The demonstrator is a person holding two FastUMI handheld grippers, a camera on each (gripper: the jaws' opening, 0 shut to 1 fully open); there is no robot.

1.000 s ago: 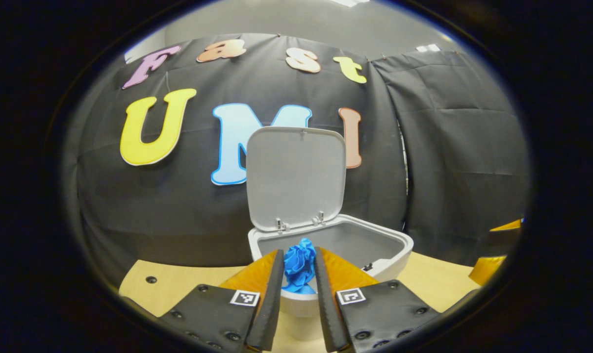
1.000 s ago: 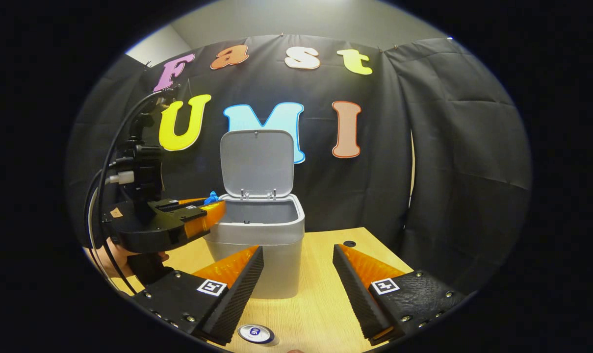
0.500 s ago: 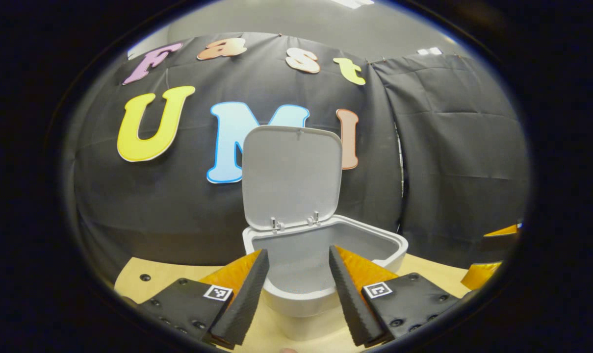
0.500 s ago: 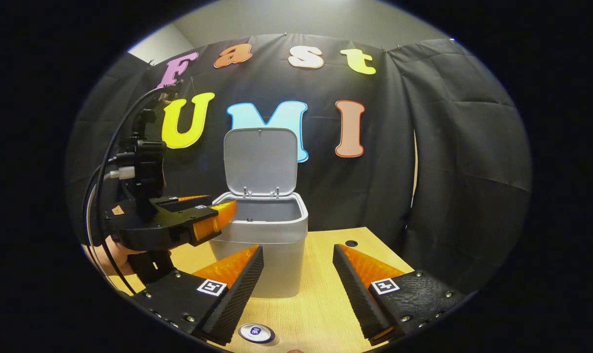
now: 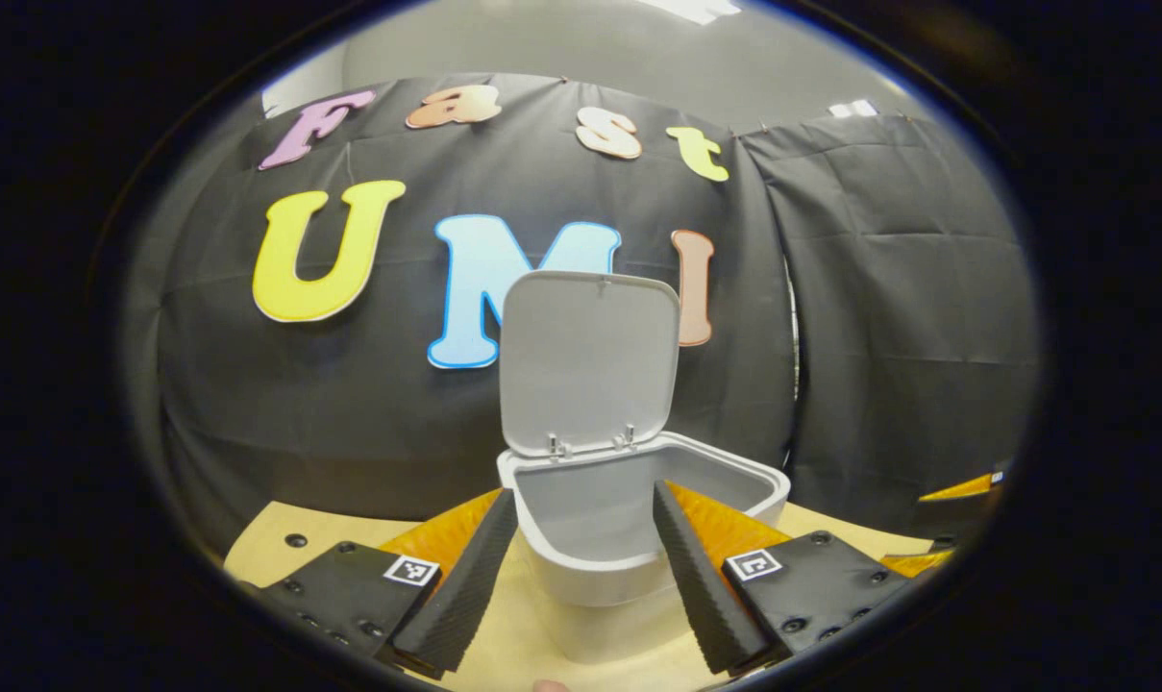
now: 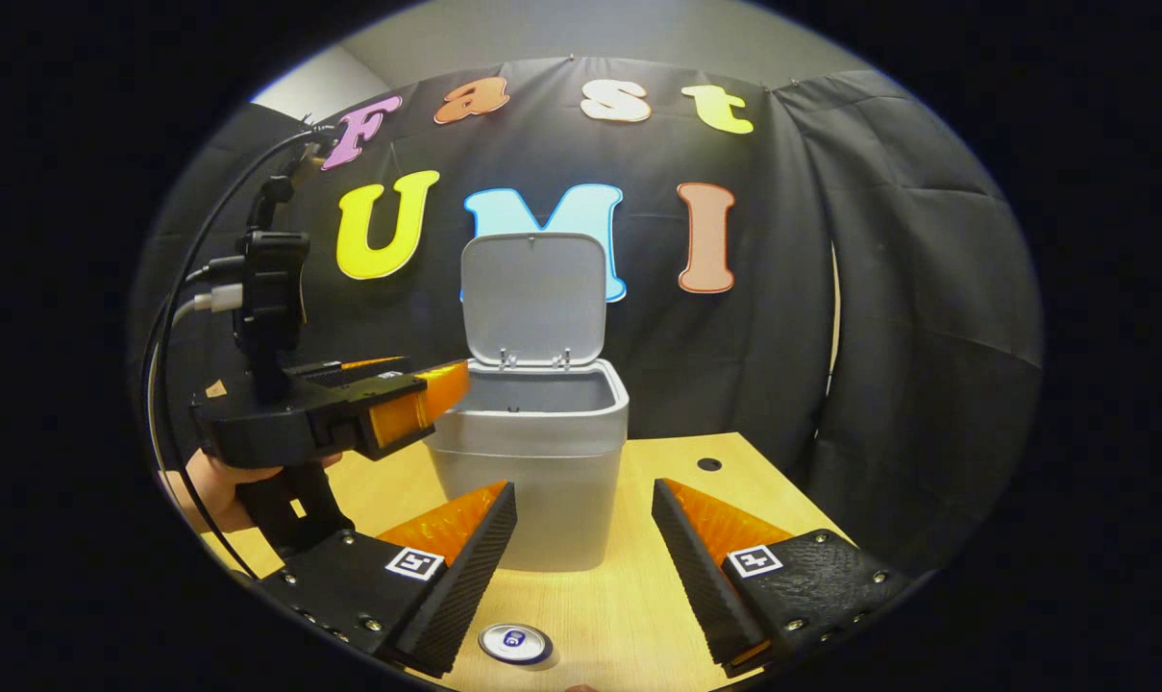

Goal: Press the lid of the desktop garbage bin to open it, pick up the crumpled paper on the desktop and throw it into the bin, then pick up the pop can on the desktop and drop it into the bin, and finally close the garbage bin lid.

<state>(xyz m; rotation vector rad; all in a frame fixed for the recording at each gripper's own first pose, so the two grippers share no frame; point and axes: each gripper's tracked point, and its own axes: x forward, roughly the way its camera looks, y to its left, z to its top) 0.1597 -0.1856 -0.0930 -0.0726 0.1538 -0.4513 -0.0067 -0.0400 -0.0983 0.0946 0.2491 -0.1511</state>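
Now both claws gape with nothing in them at the open bin, the can waiting under the right one.

The left gripper (image 5: 576, 553) hangs level with the bin (image 5: 638, 538) rim, fingers spread with nothing between them, plausibly because the paper step is done; the lid (image 5: 590, 360) stands upright beyond its tips, leaving the mouth free; the right gripper (image 6: 581, 543) is likewise parted and unladen, and the pop can (image 6: 513, 642) stands on the desktop (image 6: 638, 596) just below and between its fingers, a sensible start for the next pick; the crumpled paper cannot be made out, the bin's floor being hidden by its wall; the can's body is cut off, so only its top reads.
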